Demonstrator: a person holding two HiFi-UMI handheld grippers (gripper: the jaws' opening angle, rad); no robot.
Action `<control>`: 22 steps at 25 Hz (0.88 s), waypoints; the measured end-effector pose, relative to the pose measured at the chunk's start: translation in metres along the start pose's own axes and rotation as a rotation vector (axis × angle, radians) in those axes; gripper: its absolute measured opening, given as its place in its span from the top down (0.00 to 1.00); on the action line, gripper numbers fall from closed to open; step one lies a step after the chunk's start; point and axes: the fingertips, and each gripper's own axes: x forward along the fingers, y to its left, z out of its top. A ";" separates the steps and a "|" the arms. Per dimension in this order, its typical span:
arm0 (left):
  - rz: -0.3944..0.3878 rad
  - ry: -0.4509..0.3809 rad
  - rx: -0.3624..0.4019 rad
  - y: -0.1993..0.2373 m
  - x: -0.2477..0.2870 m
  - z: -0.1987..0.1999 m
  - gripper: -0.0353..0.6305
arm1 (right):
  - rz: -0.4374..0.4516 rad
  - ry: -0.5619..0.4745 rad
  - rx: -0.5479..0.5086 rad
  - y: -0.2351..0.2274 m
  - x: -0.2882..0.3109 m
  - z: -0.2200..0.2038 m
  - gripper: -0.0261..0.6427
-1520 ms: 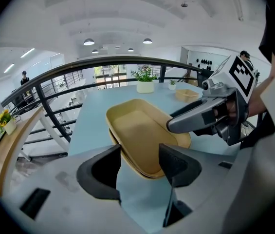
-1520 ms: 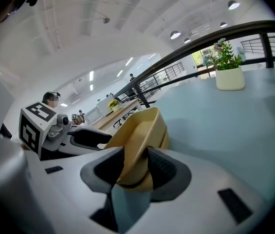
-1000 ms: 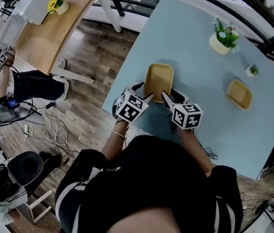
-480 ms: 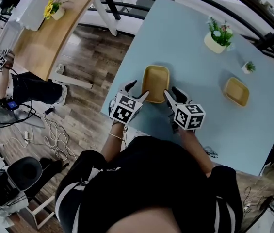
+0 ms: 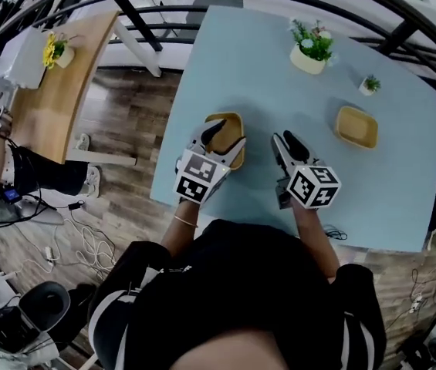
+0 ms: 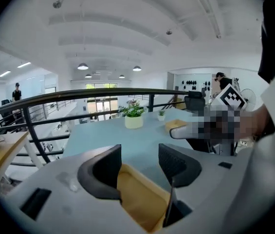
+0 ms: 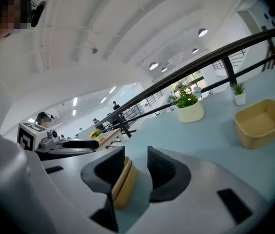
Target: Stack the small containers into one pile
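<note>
One yellow container (image 5: 225, 123) lies near the left edge of the pale blue table (image 5: 248, 60). My left gripper (image 5: 223, 139) stands open over its near end, the jaws straddling it; in the left gripper view the container (image 6: 137, 194) fills the gap beside the left jaw, with bare table showing before the right jaw. My right gripper (image 5: 288, 143) is open a little right of that container, whose rim (image 7: 122, 182) shows low between its jaws. A second yellow container (image 5: 356, 126) sits alone at the right, also visible in the right gripper view (image 7: 261, 121).
A potted plant (image 5: 308, 52) and a tiny pot (image 5: 368, 85) stand at the table's far side, before a black railing (image 5: 403, 33). The table's left edge drops to wooden floor (image 5: 125, 129). A wooden desk (image 5: 55, 91) is further left.
My left gripper has slid forward so its jaws now straddle the near container. The right gripper has drawn away to the right of it. The head view has shifted.
</note>
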 end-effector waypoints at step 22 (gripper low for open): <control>-0.425 0.040 0.045 -0.189 0.160 0.051 0.61 | -0.407 -0.239 0.121 -0.192 -0.168 0.054 0.76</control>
